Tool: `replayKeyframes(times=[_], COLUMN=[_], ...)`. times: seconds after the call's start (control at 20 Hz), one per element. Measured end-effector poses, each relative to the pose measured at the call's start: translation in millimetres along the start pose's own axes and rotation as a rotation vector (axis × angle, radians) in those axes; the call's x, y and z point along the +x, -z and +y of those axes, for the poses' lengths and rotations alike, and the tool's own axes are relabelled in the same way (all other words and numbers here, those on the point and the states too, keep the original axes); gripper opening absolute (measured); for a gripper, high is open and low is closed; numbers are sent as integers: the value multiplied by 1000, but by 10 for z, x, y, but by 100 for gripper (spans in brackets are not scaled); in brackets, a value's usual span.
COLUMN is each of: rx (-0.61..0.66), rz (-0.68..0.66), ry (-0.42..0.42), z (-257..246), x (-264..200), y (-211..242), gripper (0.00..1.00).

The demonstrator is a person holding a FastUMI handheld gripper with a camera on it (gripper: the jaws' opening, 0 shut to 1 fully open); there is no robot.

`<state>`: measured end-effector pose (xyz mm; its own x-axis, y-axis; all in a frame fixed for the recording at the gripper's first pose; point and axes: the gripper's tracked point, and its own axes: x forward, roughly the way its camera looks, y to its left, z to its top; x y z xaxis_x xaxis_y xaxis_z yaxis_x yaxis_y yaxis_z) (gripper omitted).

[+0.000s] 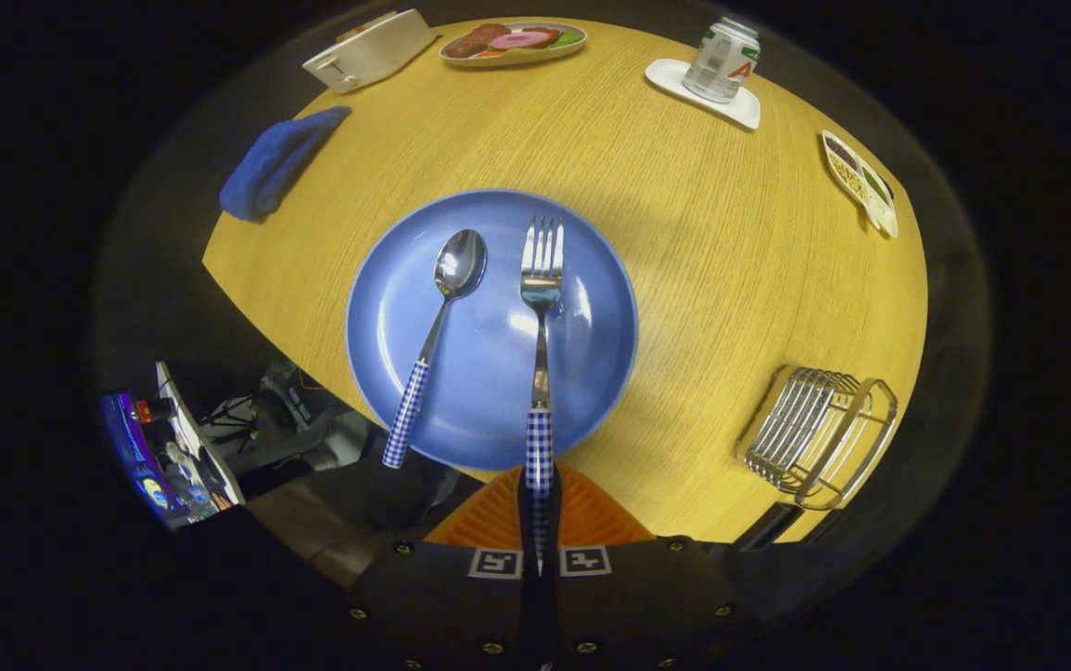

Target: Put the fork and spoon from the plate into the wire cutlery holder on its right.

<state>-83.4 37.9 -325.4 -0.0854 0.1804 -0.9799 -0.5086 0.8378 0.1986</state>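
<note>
Item 1. Gripper [540, 522], bottom centre of the frame. The fingers are closed almost together, and the checked handle of the fork [541, 280] is pinched in the narrow slot between them. Both fingers are judged to press on the handle.

Item 2. Fork, centre of the frame, right half of the plate [386, 308]. The tines point toward the top of the frame and the handle runs down over the plate's near rim into the fingers. Whether the head rests on the plate or is raised just clear of it cannot be told.

Item 3. Spoon [442, 317], left half of the plate, beside the fork and apart from it. The bowl lies uppermost and the checked handle overhangs the lower left rim. It is untouched.

Item 4. Wire cutlery holder [819, 438], lower right of the frame, on the table [731, 261], well apart from the plate. No cutlery is seen in it.

Item 5. Other things, all along the far table edge: blue cloth [279, 163] at upper left, white toaster [369, 48] and food dish [514, 42] at top, can [723, 61] on a white coaster at upper right, divided snack tray [861, 182] at right.

Progress. Nothing is delivered yet. The fork is gripped but not carried over; the first transfer is judged to be at its start. Left to do: the fork is to be lifted, moved right and dropped in the holder, then the same is to be done with the spoon.
</note>
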Motion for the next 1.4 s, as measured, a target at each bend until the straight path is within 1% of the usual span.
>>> replayKeyframes(times=[0.1, 0.3, 0.5, 0.7, 0.9, 1.05, 1.3, 1.4], rx=[-5, -25, -27, -25, 3, 18, 22, 17], rz=[17, 73, 155, 227, 270, 332, 441, 477], ry=[-20, -20, 0, 54, 92, 102, 103, 115], z=[-83, -367, -697, -1076, -1388, -1570, -1782, -1866], x=[-202, -551, -822, -1030, -1080, -1101, -1058, -1016], y=[111, 459, 860, 1140, 1227, 1274, 1255, 1182], gripper=[0, 0, 0, 0, 0, 0, 0, 0])
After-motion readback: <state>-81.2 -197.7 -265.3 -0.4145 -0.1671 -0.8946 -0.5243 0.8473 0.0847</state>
